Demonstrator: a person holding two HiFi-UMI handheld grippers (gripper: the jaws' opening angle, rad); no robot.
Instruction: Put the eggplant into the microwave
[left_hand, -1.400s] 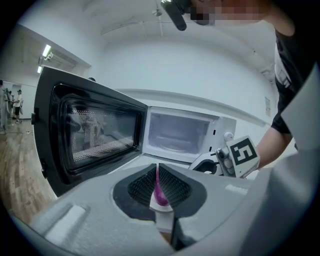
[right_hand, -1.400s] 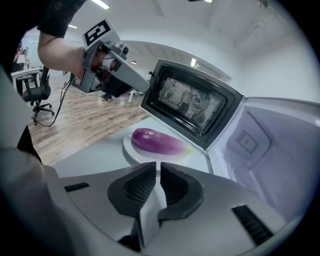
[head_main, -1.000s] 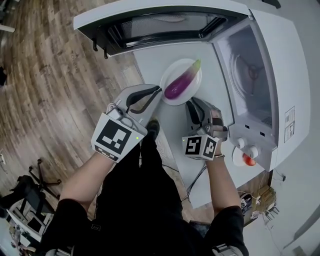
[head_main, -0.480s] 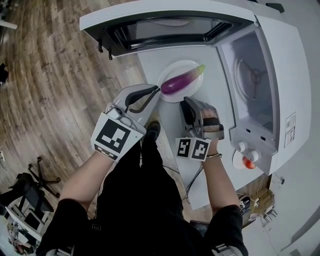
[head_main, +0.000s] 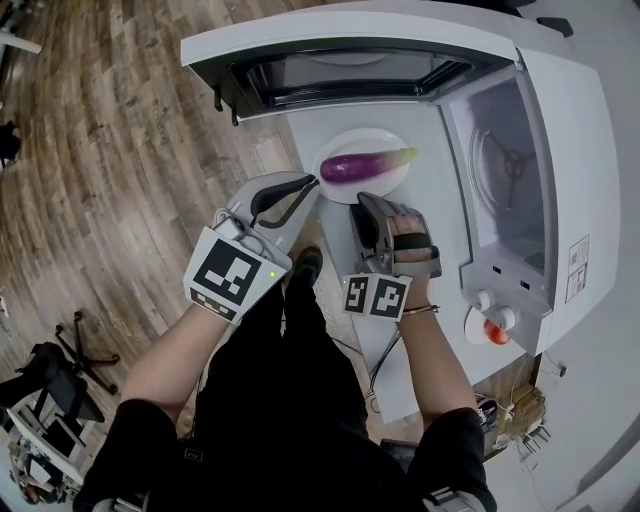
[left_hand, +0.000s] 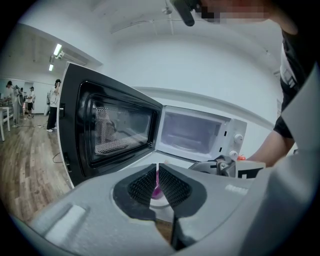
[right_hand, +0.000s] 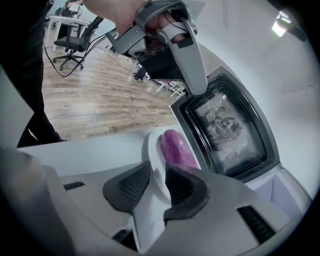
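Observation:
A purple eggplant (head_main: 355, 166) lies crosswise on a white plate (head_main: 350, 140) on the white table, in front of the open microwave (head_main: 565, 150). The microwave's door (head_main: 350, 60) stands swung out beyond the plate, and the cavity (head_main: 505, 170) faces the plate. My right gripper (head_main: 360, 200) is at the plate's near rim, with its jaws shut on that rim. In the right gripper view the eggplant (right_hand: 176, 147) sits just past the right gripper (right_hand: 157, 172). My left gripper (head_main: 318, 182) is shut and holds nothing, just left of the plate. Through its slit a sliver of eggplant (left_hand: 156, 186) shows.
A small red object (head_main: 495, 322) sits by the microwave's knobs at the table's right. The table's left edge (head_main: 300, 160) runs just beside the plate, with wooden floor (head_main: 110, 150) below. An office chair (head_main: 70, 350) stands on the floor. People (left_hand: 30, 100) stand far off.
The eggplant and plate have turned from slanting to lying crosswise. The right gripper has shifted left along the plate's near rim. The left gripper has barely moved.

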